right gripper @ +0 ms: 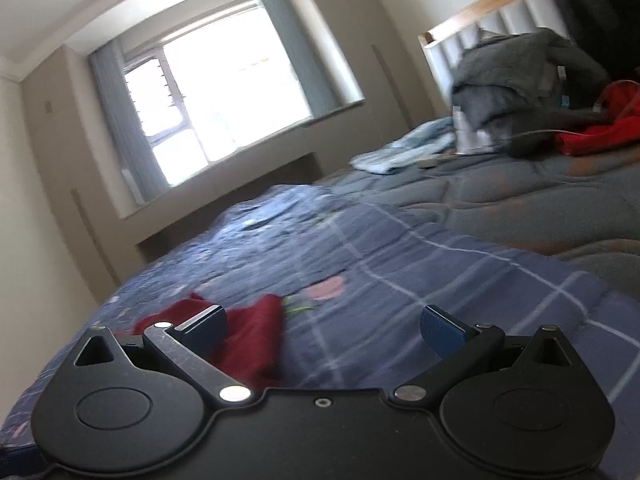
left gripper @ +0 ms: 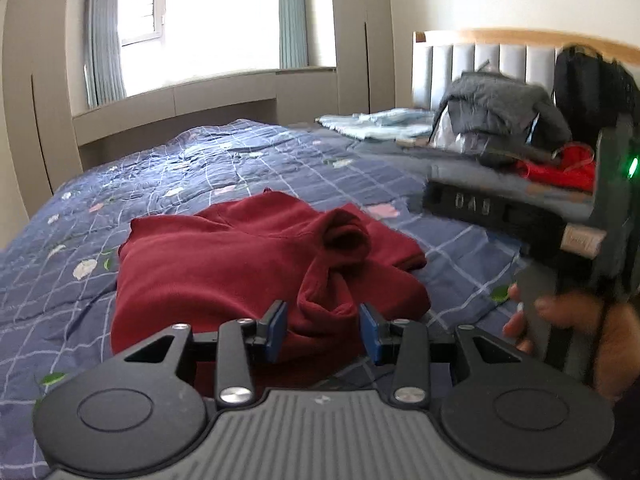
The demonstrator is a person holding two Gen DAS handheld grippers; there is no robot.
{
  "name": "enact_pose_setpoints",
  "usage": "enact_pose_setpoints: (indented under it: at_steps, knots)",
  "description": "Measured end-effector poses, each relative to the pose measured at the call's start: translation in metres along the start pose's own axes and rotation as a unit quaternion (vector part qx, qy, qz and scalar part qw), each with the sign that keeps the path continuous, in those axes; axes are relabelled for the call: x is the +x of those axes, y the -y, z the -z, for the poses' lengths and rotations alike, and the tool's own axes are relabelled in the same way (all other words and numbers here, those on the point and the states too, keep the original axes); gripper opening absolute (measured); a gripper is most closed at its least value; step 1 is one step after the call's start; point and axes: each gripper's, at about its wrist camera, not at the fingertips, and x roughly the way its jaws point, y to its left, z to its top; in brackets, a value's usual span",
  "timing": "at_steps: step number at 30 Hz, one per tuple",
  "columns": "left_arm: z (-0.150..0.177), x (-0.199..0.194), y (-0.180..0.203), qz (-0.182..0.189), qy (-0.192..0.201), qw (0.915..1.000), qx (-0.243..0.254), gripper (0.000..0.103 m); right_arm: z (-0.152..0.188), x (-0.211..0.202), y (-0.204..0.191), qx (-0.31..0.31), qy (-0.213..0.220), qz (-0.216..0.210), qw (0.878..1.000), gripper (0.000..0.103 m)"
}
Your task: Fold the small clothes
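A dark red garment [left gripper: 240, 264] lies partly folded on the blue checked bedspread [left gripper: 160, 168], with a bunched fold of cloth rising at its near right. My left gripper [left gripper: 323, 330] is open just above the near edge of the garment, its blue pads either side of that bunched fold without closing on it. The right gripper's body [left gripper: 560, 232] shows in the left wrist view, held in a hand to the right of the garment. In the right wrist view my right gripper [right gripper: 326, 330] is wide open and empty above the bedspread [right gripper: 400, 272], with the garment's edge [right gripper: 248, 340] by its left finger.
A pile of grey and bright red clothes [left gripper: 504, 120] and a black bag [left gripper: 588, 84] sit at the headboard. A light blue cloth [left gripper: 376, 124] lies further back. A window [left gripper: 200, 20] and cabinets are behind the bed.
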Motion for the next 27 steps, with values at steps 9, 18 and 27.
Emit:
enact_pose_setpoints:
  at_steps: [9, 18, 27]
  knots:
    - [0.002, 0.006, -0.005, 0.014, 0.002, 0.9996, -0.025, 0.031, -0.046, 0.044, -0.02, -0.054, -0.109, -0.152, 0.981, 0.098]
    - [0.001, 0.006, -0.013, 0.03, 0.006, 0.9977, -0.061, 0.014, -0.055, 0.134, -0.051, -0.086, -0.23, -0.164, 0.955, 0.064]
    - [-0.002, -0.002, -0.014, 0.038, 0.017, 0.997, -0.066, 0.012, -0.051, 0.149, -0.054, -0.048, -0.261, -0.17, 0.949, 0.007]
